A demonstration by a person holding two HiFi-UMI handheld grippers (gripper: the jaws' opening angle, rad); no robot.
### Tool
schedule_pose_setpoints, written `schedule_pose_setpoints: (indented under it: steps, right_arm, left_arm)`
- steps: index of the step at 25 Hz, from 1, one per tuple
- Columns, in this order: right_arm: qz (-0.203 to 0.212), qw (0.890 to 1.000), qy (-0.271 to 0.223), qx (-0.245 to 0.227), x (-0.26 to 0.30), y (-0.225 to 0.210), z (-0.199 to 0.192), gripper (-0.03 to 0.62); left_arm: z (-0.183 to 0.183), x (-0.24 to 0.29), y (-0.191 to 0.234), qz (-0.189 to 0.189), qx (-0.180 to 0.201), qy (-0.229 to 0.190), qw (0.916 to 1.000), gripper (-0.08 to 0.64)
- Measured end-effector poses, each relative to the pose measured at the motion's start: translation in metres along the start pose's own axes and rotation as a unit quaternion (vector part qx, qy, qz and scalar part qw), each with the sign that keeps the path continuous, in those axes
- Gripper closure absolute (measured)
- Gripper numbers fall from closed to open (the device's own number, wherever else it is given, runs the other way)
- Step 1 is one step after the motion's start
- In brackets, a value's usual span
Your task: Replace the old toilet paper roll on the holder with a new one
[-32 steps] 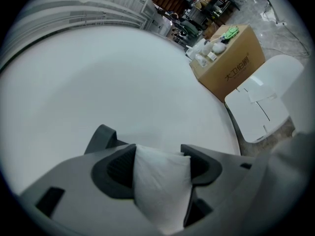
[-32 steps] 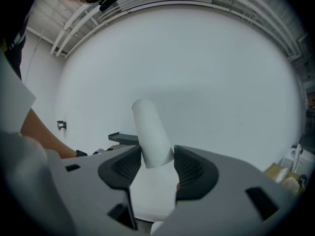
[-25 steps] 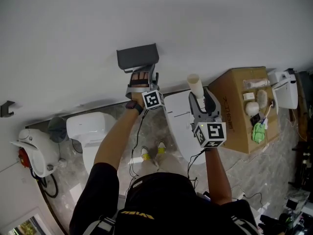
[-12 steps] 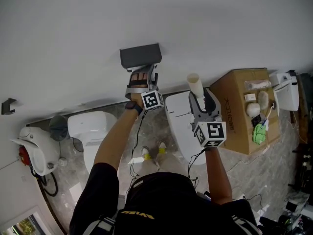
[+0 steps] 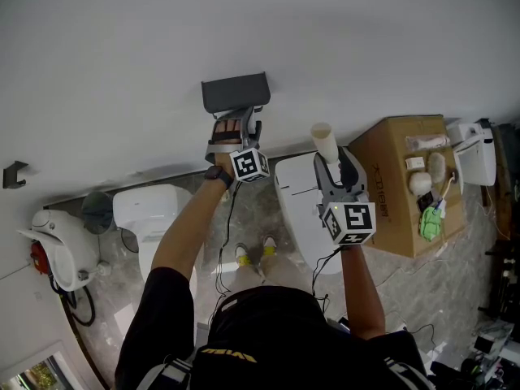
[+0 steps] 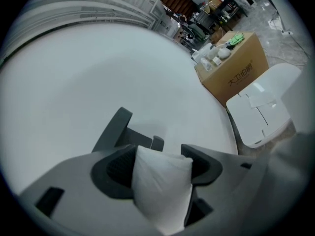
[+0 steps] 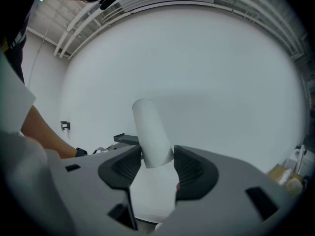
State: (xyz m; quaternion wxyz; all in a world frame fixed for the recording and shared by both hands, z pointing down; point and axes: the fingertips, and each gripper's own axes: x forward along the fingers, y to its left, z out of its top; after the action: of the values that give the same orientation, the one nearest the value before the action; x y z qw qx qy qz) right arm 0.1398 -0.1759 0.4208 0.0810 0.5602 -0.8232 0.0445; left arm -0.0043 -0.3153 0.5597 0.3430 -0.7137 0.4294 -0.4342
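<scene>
White wall (image 5: 244,23) fills the far side. Dark grey angular wall holder (image 5: 235,93) is mounted on it, bare in the head view. Left gripper (image 5: 236,126) sits just near of the holder; contact can't be told. Its jaws stand fairly wide, clamped on a soft white paper roll (image 6: 160,186), squashed between the pads. Right gripper (image 5: 335,165), to the right and apart from the holder, has its jaws narrower, gripping a pale cardboard tube (image 5: 323,140) by its near end; the far end points at the wall.

Only the left gripper view shows the roll. Only the head view shows the white toilet (image 5: 154,214). The brown cardboard box (image 5: 398,193) appears clearly in the head view and the left gripper view.
</scene>
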Motion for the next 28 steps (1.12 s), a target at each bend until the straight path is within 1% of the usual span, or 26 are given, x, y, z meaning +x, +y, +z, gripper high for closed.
schedule_pose_setpoints:
  steps: [2,4,6,8,11,13,15,18,21,23,26,28]
  right_arm:
    - [-0.001,1.0,-0.001,0.003,-0.001,0.0,0.0,0.383]
    - [0.001,1.0,0.0,0.005,0.0,0.002,0.001,0.383]
    - [0.004,1.0,0.001,0.005,0.001,0.004,0.002,0.383]
    - [0.006,1.0,-0.002,0.002,0.002,0.008,0.005,0.383]
    - [0.014,1.0,-0.01,-0.003,0.006,0.015,0.014,0.383]
    - [0.022,1.0,-0.014,-0.013,0.009,0.02,0.021,0.383]
    - [0.03,0.999,-0.02,-0.027,0.01,0.025,0.031,0.383]
    - [0.036,0.998,-0.039,-0.037,0.011,0.033,0.053,0.384]
    - [0.044,0.996,-0.057,-0.044,0.014,0.042,0.072,0.385]
    - [0.046,0.996,-0.066,-0.044,0.016,0.047,0.08,0.385]
    - [0.052,0.995,-0.075,-0.044,0.014,0.058,0.088,0.385]
    - [0.056,0.994,-0.08,-0.045,0.013,0.064,0.093,0.385]
  left_arm:
    - [0.0,-0.005,0.002,0.0,-0.013,-0.008,0.9999,0.248]
    - [0.0,-0.014,0.003,0.008,-0.016,-0.019,0.9997,0.219]
    - [0.005,-0.025,0.005,0.02,-0.015,-0.034,0.9991,0.215]
    - [0.01,-0.038,0.012,0.031,-0.03,-0.05,0.9978,0.215]
    - [0.017,-0.058,0.036,0.055,-0.059,-0.071,0.9943,0.216]
    - [0.023,-0.072,0.06,0.073,-0.075,-0.081,0.9912,0.225]
    - [0.024,-0.089,0.087,0.089,-0.101,-0.088,0.9869,0.239]
    - [0.018,-0.117,0.129,0.111,-0.146,-0.095,0.9784,0.249]
    - [0.015,-0.144,0.161,0.125,-0.187,-0.103,0.9689,0.253]
    - [0.014,-0.158,0.179,0.129,-0.225,-0.108,0.9597,0.253]
    - [0.012,-0.184,0.198,0.135,-0.282,-0.118,0.9425,0.265]
    - [0.007,-0.2,0.204,0.139,-0.308,-0.122,0.9331,0.281]
